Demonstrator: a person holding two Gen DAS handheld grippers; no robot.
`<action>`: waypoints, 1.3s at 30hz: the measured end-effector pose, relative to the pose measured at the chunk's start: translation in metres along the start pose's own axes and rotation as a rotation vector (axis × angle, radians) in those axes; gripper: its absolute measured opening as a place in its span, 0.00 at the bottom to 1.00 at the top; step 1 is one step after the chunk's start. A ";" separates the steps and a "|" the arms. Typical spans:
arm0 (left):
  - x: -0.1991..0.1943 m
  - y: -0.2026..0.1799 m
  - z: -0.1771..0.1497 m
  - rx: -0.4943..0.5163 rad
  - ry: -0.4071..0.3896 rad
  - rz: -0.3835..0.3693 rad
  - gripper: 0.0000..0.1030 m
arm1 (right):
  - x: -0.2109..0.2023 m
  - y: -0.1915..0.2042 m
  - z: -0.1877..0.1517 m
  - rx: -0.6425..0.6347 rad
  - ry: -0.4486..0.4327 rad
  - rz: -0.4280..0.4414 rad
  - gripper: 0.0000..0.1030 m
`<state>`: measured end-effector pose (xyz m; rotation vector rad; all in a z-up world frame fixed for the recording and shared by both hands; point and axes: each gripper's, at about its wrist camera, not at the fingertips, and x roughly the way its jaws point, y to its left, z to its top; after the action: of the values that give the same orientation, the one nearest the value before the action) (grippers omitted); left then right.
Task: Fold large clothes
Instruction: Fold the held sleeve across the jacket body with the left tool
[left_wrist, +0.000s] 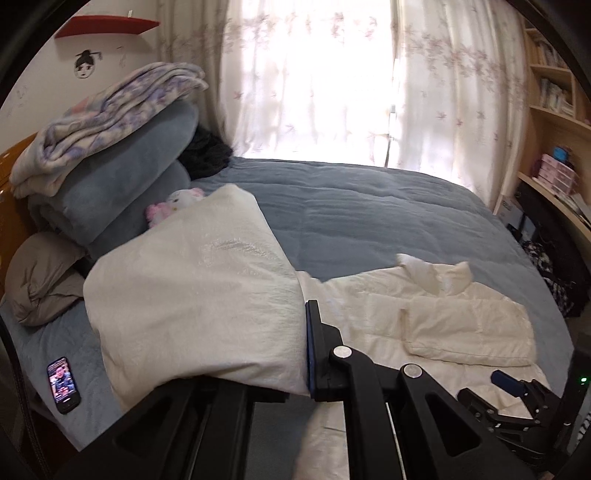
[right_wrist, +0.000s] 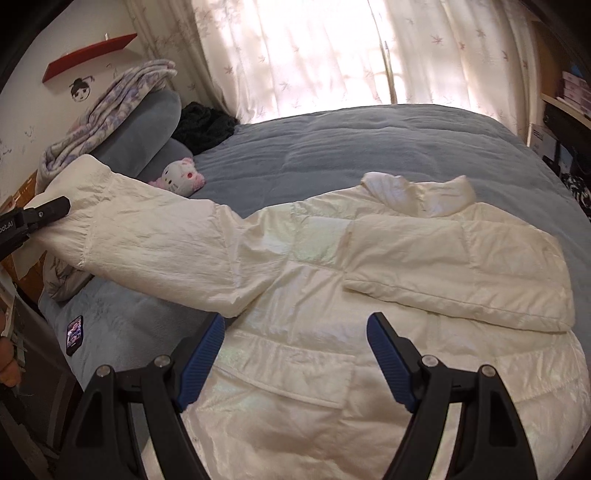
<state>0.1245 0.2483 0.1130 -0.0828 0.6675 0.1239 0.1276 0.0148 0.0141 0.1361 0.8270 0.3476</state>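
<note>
A white quilted jacket (right_wrist: 332, 295) lies flat on the blue bed (right_wrist: 351, 147), collar toward the window; its right sleeve is folded across the chest. My left gripper (right_wrist: 55, 214) is shut on the cuff of the left sleeve (right_wrist: 147, 243) and holds it raised and stretched out to the left. In the left wrist view the sleeve (left_wrist: 192, 306) fills the space against the blue pad of my left gripper (left_wrist: 308, 350). My right gripper (right_wrist: 295, 362) is open and empty, hovering over the jacket's lower body; it also shows in the left wrist view (left_wrist: 509, 384).
A phone (right_wrist: 74, 334) lies on the bed's near left edge. A plush toy (right_wrist: 181, 177), stacked pillows and a folded blanket (left_wrist: 103, 122) sit at the headboard. A dark garment (right_wrist: 205, 125) lies near the curtains. Shelves (left_wrist: 554, 122) stand on the right.
</note>
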 end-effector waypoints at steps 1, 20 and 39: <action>-0.002 -0.012 0.000 0.007 0.004 -0.019 0.04 | -0.006 -0.008 -0.002 0.013 -0.006 -0.006 0.77; 0.157 -0.273 -0.106 0.181 0.319 -0.323 0.58 | -0.048 -0.221 -0.057 0.342 0.025 -0.181 0.77; 0.173 -0.114 -0.081 -0.026 0.319 -0.198 0.77 | -0.006 -0.247 0.004 0.316 0.094 -0.083 0.78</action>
<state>0.2259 0.1414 -0.0537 -0.1961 0.9715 -0.0735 0.1884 -0.2183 -0.0416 0.3810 0.9743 0.1443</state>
